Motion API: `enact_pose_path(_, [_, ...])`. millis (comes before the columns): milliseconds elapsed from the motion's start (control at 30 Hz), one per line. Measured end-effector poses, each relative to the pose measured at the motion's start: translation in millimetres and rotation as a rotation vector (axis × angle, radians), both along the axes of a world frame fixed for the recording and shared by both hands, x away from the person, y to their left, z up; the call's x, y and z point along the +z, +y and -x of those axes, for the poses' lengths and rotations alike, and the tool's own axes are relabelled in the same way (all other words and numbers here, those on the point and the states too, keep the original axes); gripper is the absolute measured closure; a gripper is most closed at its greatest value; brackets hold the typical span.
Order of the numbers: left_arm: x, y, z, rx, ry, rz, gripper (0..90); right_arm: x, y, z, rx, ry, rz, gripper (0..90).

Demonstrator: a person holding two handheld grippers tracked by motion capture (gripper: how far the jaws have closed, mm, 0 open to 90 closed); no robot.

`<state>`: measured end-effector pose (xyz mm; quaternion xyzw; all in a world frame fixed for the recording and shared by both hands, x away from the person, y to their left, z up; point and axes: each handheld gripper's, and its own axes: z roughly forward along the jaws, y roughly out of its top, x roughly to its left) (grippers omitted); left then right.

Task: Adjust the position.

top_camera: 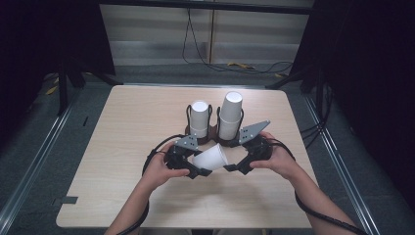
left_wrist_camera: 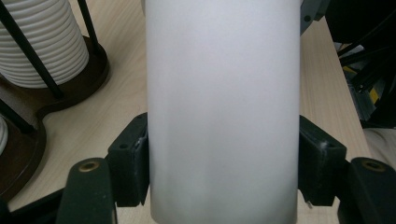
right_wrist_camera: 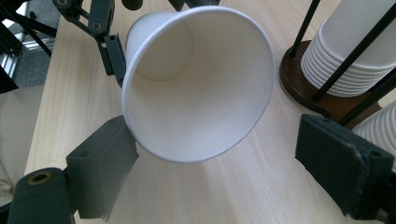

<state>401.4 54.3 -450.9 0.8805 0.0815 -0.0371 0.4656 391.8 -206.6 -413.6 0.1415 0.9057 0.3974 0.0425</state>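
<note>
So a white paper cup (top_camera: 211,157) is being held on its side just above the table (top_camera: 122,147), clamped by the left gripper (top_camera: 195,169) across its body near the base. In the left gripper view both pads are seen pressing flat against the cup wall. The open mouth is being pointed at the right gripper (top_camera: 234,168), whose jaws are being kept wide, one pad touching the rim and the other well clear of it.

Things that could go sideways here, judging from this alone:

- The cup is being squeezed on thin paper, so if the right jaws get closed on the rim it's probably being crushed oval or creased.
- If the left grip gets let go before the right one is properly seated, the cup is likely being dropped and rolling off.
- The two cup stacks (top_camera: 230,115) in the dark wire holder (top_camera: 211,131) are sitting just behind, so a careless swing could knock them over.
</note>
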Motion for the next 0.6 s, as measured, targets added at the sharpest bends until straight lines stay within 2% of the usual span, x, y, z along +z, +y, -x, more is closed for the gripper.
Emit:
enact_pose_path(300, [0.9, 0.0, -0.1, -0.006, 0.003, 0.026, 31.9, -4.7, 0.3, 1.1, -0.01, 0.018, -0.051, 12.4])
enact_pose_path(567, [-0.5, -0.9, -0.5, -0.013, 0.01, 0.031, 31.9, -6.2, 2.3, 1.4, -0.004, 0.026, -0.065, 12.5])
enact_pose_path(600, [-1.6, -1.9, -0.3, -0.015, 0.016, 0.044, 31.9, -6.1, 2.7, 1.5, -0.002, 0.023, -0.066, 12.6])
